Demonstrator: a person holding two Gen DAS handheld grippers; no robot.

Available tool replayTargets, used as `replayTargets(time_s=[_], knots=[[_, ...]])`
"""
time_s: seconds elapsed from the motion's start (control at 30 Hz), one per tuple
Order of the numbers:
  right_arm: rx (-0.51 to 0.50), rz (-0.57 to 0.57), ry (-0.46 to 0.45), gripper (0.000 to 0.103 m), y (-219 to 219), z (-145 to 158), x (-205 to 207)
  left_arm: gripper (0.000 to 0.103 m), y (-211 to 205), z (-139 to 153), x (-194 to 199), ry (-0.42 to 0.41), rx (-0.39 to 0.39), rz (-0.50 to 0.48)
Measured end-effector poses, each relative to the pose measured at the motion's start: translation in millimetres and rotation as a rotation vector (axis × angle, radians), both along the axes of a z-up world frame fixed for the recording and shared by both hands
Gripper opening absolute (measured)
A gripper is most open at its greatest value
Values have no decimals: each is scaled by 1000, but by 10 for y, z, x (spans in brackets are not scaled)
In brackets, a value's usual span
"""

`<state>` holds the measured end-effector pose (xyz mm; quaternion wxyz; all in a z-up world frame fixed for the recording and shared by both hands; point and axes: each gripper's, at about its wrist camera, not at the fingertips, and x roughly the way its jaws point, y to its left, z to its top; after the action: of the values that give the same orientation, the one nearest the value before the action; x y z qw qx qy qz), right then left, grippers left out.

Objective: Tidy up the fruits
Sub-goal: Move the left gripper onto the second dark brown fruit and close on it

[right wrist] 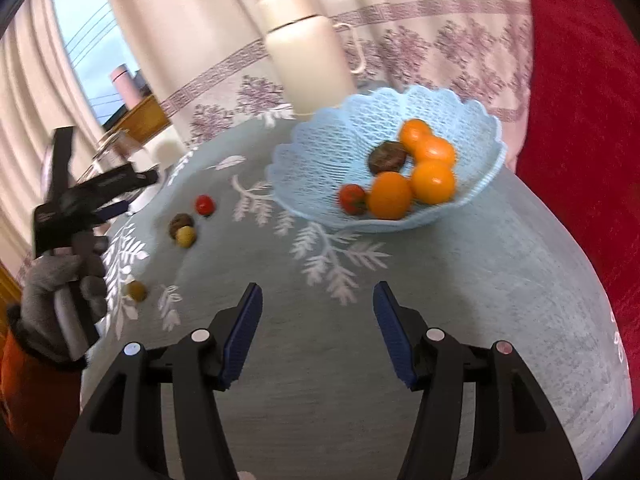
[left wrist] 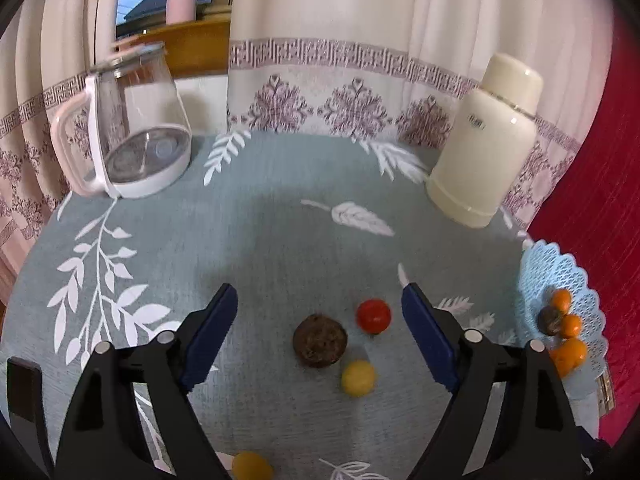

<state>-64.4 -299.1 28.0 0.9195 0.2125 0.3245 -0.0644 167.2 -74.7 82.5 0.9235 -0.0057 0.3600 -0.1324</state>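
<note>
Loose fruit is lying on the bench between your left gripper (left wrist: 316, 300) fingers: a brown fruit (left wrist: 319, 340) in the middle of the gap, a red tomato (left wrist: 373, 315) just ahead of it toward the right finger, a yellow fruit (left wrist: 358, 377) just behind it, nearly touching. Another yellow fruit (left wrist: 251, 466) is sitting back under the gripper body.

Both grippers are hanging with fingers spread wide, gripping nothing; your right gripper (right wrist: 318, 304) is facing bare cloth, with the blue basket (right wrist: 320, 140) ahead of its fingers, already carrying oranges (right wrist: 432, 180), a dark fruit and a red one.

Handling, by my reckoning: all small, round and light, so they are likely rolling at a nudge. The tomato is looking soft-skinned, so you are wanting a gentle close across its widest part. The brown one is looking rougher and firmer, the easiest hold.

Room: the three are crowding each other, so one finger is liable to knock a neighbour. Cloth beyond the fingertips is open. A glass jug (left wrist: 132, 128) is standing far ahead-left, a cream flask (left wrist: 488, 140) ahead-right, both well apart from the fruit. The basket is lying outside your left gripper's right finger, near the bench edge.
</note>
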Motion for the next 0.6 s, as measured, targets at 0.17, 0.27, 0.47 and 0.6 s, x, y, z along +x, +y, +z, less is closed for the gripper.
replayTargets(time_s=[0.17, 0.27, 0.47, 0.6], knots=[[-23, 44, 16, 58, 146, -31, 43, 71, -5, -236, 138, 78, 13, 12], [-18, 51, 32, 58, 172, -81, 50, 70, -23, -349, 185, 110, 12, 9], [-12, 49, 41, 58, 165, -111, 63, 70, -106, -508, 265, 154, 36, 1], [-10, 52, 46, 58, 173, -128, 78, 66, -173, -582, 300, 166, 61, -5]])
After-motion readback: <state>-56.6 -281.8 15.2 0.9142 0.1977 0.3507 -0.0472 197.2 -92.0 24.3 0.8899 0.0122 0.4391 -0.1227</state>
